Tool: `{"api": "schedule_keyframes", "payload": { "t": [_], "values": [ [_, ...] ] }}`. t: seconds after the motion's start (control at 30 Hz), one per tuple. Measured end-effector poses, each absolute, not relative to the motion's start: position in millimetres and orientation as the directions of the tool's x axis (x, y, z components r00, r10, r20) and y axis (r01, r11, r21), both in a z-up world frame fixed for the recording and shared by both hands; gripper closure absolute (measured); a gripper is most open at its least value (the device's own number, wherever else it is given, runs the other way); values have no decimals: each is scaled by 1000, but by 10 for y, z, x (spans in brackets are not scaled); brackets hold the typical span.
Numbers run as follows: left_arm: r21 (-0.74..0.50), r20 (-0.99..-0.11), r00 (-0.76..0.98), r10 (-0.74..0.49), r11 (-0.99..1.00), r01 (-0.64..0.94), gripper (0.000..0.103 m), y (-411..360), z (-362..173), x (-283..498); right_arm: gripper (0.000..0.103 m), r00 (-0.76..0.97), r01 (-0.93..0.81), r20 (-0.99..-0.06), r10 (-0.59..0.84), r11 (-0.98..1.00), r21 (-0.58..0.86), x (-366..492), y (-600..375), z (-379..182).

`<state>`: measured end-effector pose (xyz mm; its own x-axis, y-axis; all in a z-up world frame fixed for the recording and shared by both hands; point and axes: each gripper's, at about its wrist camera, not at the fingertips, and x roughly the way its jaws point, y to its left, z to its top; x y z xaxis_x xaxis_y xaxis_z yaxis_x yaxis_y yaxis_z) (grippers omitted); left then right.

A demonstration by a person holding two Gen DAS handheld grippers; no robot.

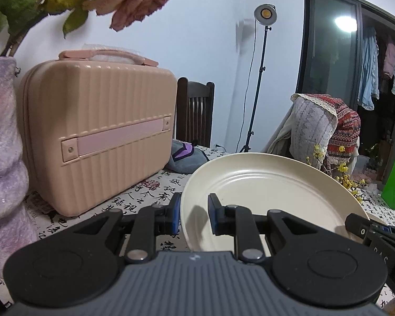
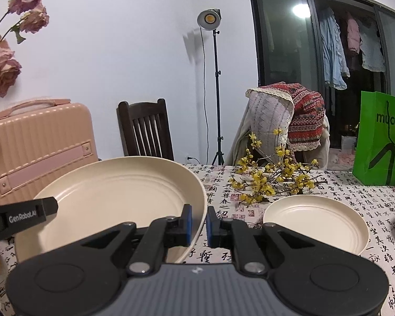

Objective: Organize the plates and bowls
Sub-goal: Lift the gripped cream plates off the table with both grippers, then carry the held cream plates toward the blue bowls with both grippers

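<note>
Left gripper (image 1: 193, 214): its jaws are narrow and clamp the near-left rim of the large plate (image 1: 263, 197), one blue pad outside the rim and one inside.
Right gripper (image 2: 198, 222): closed tight on the right rim of the large plate (image 2: 113, 197), a pad on each side of the edge.
Large plate: cream, held between both grippers above the tablecloth (image 2: 329, 192), tilted.
Small plate (image 2: 316, 223): cream, flat on the cloth just right of the right gripper's fingers.
Yellow blossom sprig (image 2: 271, 176): lies beyond the small plate.
Pink case (image 1: 97, 137): stands ahead and left of the left gripper.
Green bag (image 2: 381, 142): far right, upright.
</note>
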<state>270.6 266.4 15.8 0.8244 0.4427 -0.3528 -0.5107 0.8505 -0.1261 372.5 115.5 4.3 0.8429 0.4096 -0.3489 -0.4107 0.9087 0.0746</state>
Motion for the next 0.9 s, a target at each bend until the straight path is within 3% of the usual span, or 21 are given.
{"api": "schedule_keyframes", "payload": {
  "t": [0.9],
  "values": [
    [-114,-302,841,449,859,-499,81,2072,344,2238,92,858,-413,-294,420,906,89,3271,588,251]
  ]
}}
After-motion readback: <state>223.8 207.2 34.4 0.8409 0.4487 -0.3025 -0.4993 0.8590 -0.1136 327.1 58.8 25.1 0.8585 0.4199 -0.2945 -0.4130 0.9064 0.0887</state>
